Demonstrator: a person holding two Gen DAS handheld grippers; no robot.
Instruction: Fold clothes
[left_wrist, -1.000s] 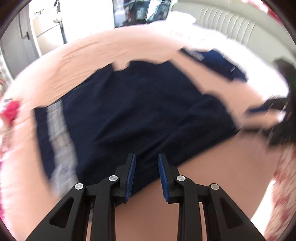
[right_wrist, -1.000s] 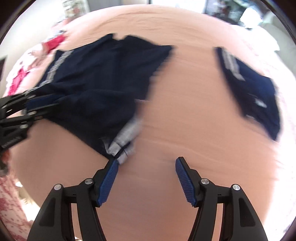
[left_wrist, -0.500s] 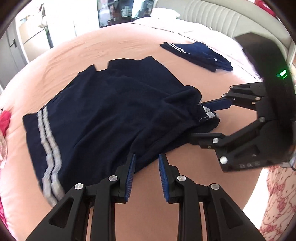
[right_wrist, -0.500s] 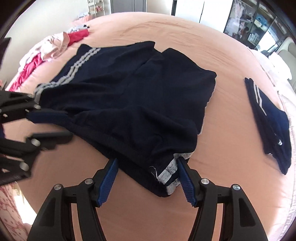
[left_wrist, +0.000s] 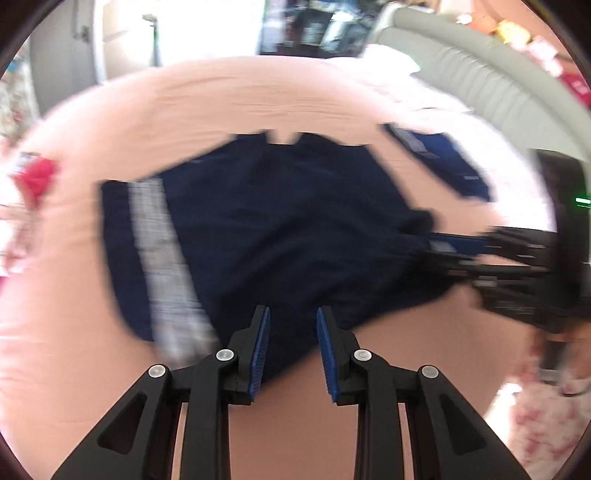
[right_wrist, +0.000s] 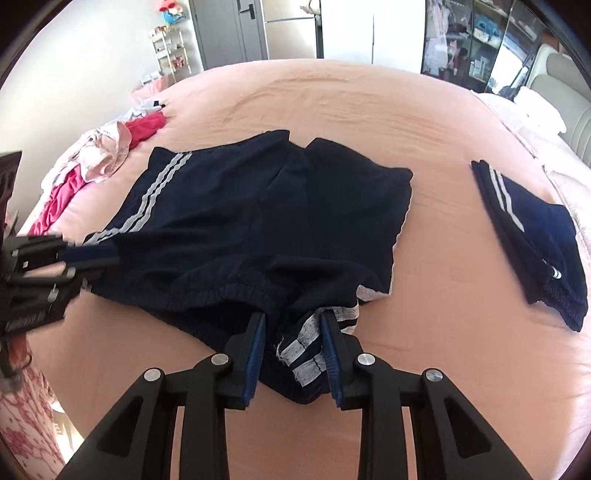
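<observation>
Right hand-held gripper (right_wrist: 291, 334) stands narrowly parted astride the striped waistband corner of the navy shorts (right_wrist: 258, 221), not clamped; left hand-held gripper (left_wrist: 292, 332) likewise parted at the near hem. Shorts lie on the bed (right_wrist: 332, 103). Advise seating fabric deep before closing.

Both grippers, left gripper (left_wrist: 292, 350) and right gripper (right_wrist: 291, 354), are black linkages with silver screws (blue ribbed pads (right_wrist: 255, 354)).
</observation>
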